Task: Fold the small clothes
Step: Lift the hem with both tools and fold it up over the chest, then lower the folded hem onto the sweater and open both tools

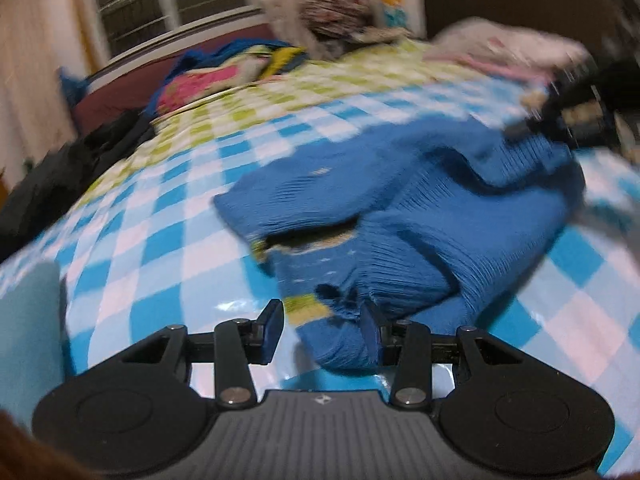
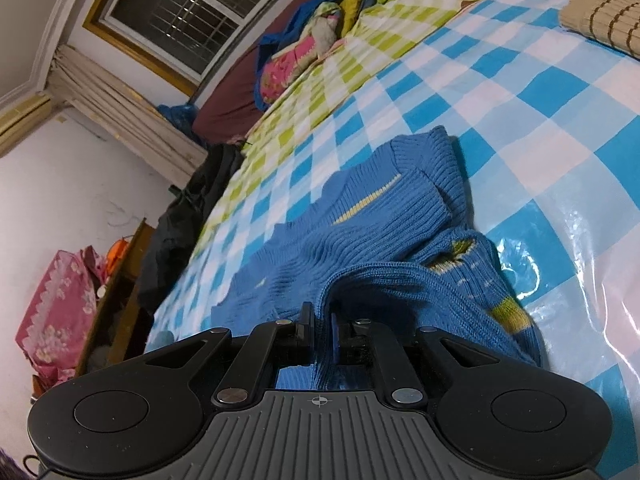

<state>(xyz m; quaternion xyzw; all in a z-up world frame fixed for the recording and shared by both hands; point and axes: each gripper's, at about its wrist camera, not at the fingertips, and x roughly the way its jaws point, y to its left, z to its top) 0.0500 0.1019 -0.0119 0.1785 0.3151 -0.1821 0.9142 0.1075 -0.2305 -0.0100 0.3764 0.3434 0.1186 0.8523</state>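
A small blue knitted sweater [image 1: 400, 208] with yellow stripes lies crumpled on the blue-and-white checked cover [image 1: 160, 220]. My left gripper [image 1: 322, 322] is open, its jaws well apart, at the sweater's near edge, with a fold of knit between the fingers. My right gripper [image 2: 320, 332] is shut on a fold of the sweater [image 2: 380, 232], lifted slightly off the cover [image 2: 520, 120]. The right gripper also shows blurred in the left wrist view [image 1: 568, 116] at the sweater's far right end.
A beige striped knit [image 2: 604, 16] lies at the far right. A pile of colourful clothes [image 2: 304, 56] sits near the window. Pink-white clothes [image 1: 500, 48] lie at the back. Dark clothing [image 2: 188, 216] hangs at the bed's left edge.
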